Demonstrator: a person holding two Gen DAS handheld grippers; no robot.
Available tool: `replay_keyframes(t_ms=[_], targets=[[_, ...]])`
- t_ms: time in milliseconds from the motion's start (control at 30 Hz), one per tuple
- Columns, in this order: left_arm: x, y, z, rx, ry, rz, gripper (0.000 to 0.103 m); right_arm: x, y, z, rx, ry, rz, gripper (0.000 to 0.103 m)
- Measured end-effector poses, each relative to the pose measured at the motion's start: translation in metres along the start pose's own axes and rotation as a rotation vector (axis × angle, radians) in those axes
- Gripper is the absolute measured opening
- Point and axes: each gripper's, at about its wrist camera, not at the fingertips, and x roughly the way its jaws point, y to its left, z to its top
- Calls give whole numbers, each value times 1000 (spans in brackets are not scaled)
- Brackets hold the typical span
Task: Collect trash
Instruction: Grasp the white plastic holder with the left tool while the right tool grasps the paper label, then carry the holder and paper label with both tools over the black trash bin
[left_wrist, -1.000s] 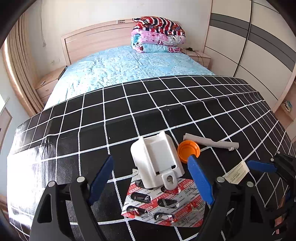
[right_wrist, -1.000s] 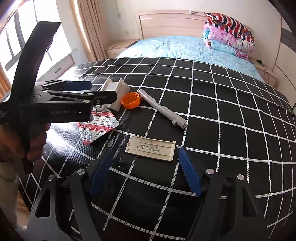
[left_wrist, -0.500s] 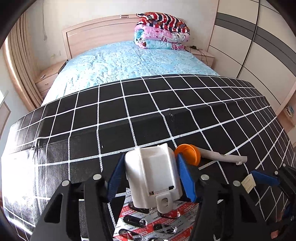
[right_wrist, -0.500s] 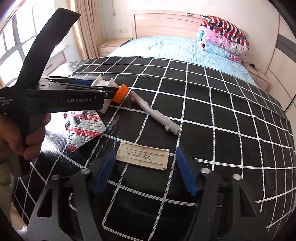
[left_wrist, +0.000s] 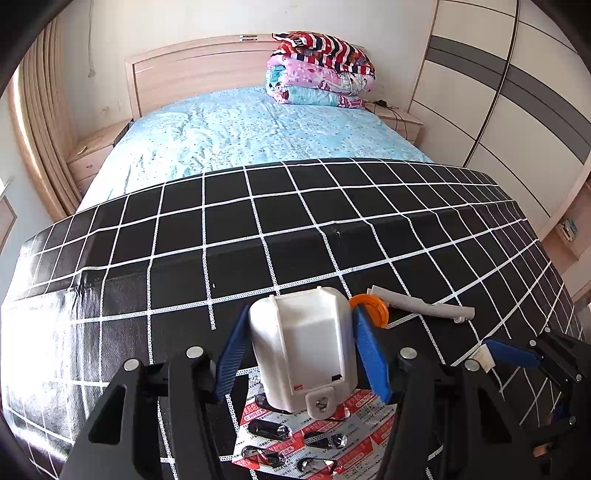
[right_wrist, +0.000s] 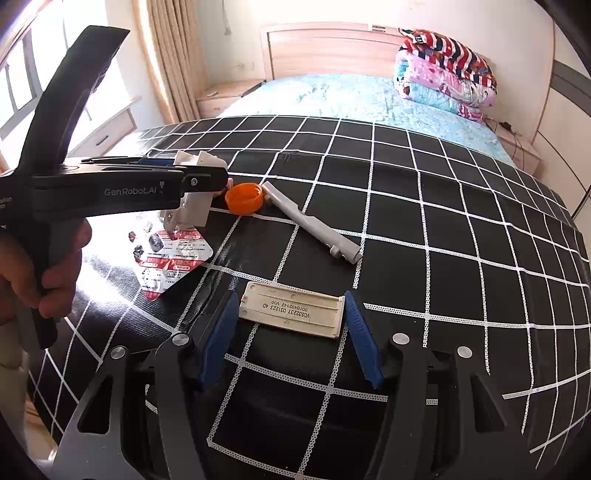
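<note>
Tools (left_wrist: 299, 347) (right_wrist: 290, 321) on casing (left_wrist: 303, 347), card (right_wrist: 291, 310)

Beyond your black checked cloth (left_wrist: 258, 258) lies the bed (left_wrist: 240, 140) in pale blue sheets. Folded quilts (left_wrist: 321, 70) sit stacked at its headboard (left_wrist: 192, 74). Curtains (right_wrist: 166, 62) hang left of the bed, a wardrobe (left_wrist: 517, 92) stands right.

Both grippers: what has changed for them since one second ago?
The left gripper closed on the white plastic housing; the right gripper closed on the beige flat plate. The orange cap, grey bar and blister pack stayed in place.
</note>
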Motion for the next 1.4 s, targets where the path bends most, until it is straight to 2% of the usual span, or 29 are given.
replay_keyframes(t_ms=[367,667,1000,1400], targets=[[-32,-1,1,5,-72,-6,54,-6,-1,-3,9,-21,7,58],[-75,-12,-10,33,-134,-20,54,-36,10,-8,-21,-67,13,58],[-137,-39,-41,97,-206,-55,54,-83,29,-27,-72,-121,23,58],[-201,-72,-96,175,-279,-80,54,-134,50,-72,-142,-162,66,58]])
